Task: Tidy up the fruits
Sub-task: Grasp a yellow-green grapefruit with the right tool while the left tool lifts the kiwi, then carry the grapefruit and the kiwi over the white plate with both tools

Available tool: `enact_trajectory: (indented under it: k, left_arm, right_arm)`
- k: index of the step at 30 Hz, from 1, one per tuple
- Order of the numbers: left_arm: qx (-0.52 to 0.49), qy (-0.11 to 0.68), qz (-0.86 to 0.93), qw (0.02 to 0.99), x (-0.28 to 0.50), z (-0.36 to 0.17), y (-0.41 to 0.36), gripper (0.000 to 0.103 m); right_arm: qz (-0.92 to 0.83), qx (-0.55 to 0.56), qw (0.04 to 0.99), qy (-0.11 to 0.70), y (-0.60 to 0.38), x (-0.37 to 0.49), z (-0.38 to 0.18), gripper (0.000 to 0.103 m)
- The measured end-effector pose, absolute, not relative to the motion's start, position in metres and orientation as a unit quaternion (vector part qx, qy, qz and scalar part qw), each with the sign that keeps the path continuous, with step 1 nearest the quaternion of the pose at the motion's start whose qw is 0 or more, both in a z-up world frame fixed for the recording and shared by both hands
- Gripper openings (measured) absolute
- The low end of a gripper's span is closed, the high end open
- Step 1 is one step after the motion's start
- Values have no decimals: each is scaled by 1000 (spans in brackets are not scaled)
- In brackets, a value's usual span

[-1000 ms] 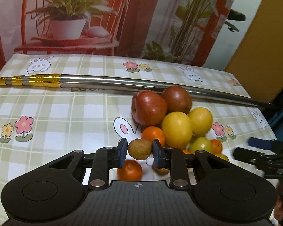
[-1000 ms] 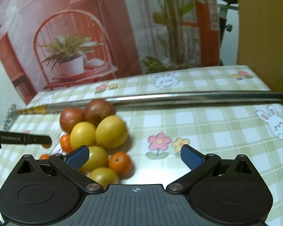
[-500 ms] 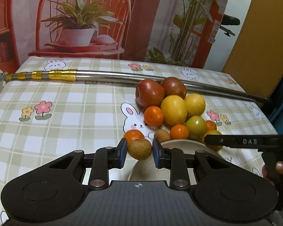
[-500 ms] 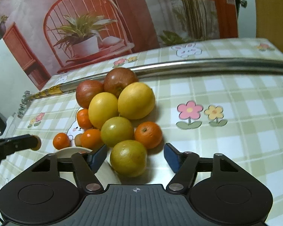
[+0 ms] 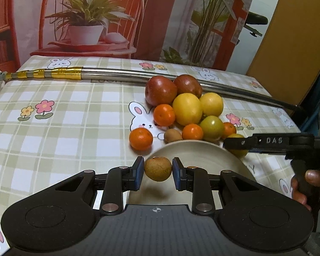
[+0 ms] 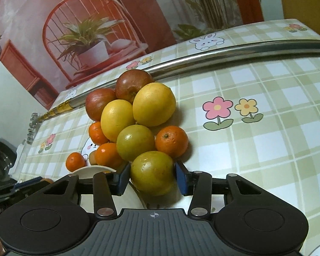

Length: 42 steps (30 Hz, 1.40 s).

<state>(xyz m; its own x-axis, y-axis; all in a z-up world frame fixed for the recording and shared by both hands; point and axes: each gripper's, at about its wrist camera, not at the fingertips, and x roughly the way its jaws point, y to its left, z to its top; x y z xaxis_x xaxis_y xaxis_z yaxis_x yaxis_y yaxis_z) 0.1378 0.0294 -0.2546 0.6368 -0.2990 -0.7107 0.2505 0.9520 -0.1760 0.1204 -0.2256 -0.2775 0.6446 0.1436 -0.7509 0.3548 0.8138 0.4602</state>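
Left claw angled down over the cream plate, clamped on a small brown fruit with a rough, speckled skin, held clear above the plate's near rim. Right claw tilted down at the near edge of the fruit pile, its blue pads having just been closing and now pressed to both sides of a yellow-green citrus, dull-skinned with a pale glare spot, resting on the counter just beside the plate. Seen from the left, that claw reaching in from the right edge, black finger marked "DAS" across the same fruit, with a hand wrapped round its grip.

Behind, piled touching one another: two dark red apples, two large yellow citrus, a greenish one, several small oranges, a second small brown fruit. One orange slightly apart at the left. Long steel rod with gold bands across the checked cloth beyond.
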Motion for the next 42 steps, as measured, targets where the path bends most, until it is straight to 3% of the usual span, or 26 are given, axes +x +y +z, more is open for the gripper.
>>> enact_trajectory:
  k: [20,42]
  left_arm:
    - [-72,406,-116,904,106,-258,39,30]
    - [23,381,-118,917,79,-269,14,30]
  right_arm:
    - [-57,234,887,393,-196,84,-239,42]
    - [-27,132,897,421,-136,52,-248,42]
